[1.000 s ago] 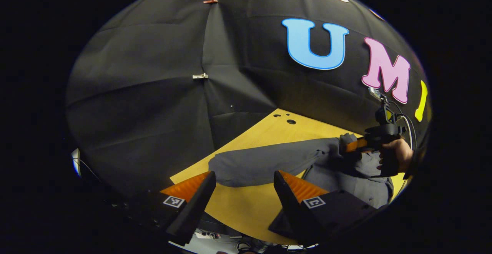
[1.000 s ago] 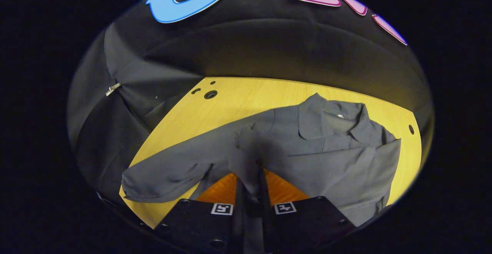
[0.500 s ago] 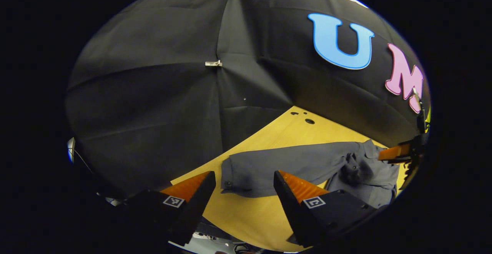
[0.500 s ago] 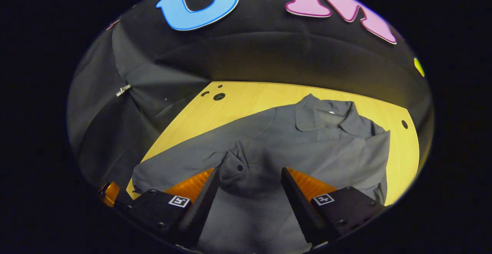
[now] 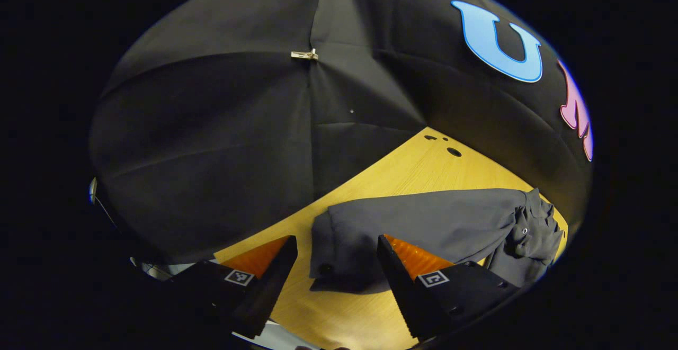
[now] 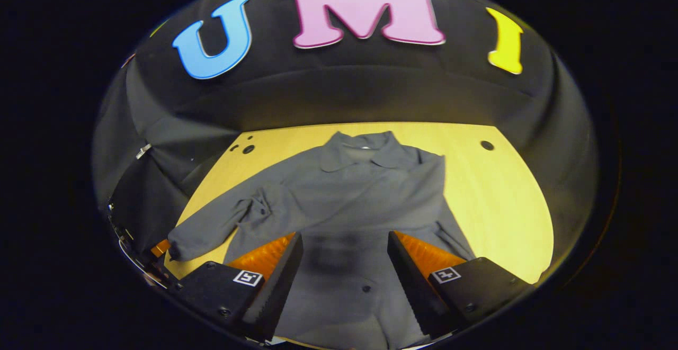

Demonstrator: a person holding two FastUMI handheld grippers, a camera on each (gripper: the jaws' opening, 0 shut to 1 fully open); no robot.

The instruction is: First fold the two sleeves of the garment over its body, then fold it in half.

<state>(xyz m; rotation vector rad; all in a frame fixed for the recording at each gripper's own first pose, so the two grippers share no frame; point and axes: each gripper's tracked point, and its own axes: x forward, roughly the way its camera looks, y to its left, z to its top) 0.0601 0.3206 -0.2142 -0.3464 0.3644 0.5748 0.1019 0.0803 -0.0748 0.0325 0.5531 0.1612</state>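
A grey shirt [image 6: 365, 196] is laid flat on the yellow table [image 6: 503, 202], its collar [image 6: 363, 151] pointed toward the black wall and its hem toward the right gripper [image 6: 344, 270], so its long axis is run from near to far. One sleeve [image 5: 424, 223] is stretched sideways across the table, with its buttoned cuff [image 5: 331, 257] seen between the wide-spread fingers of the left gripper [image 5: 336, 273]. The other cuff is seen bunched on the body. The right gripper is likewise held wide, with nothing gripped.

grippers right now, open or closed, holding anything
left tool: open, empty, sleeve cuff between its fingers.
right tool: open, empty, above the shirt.
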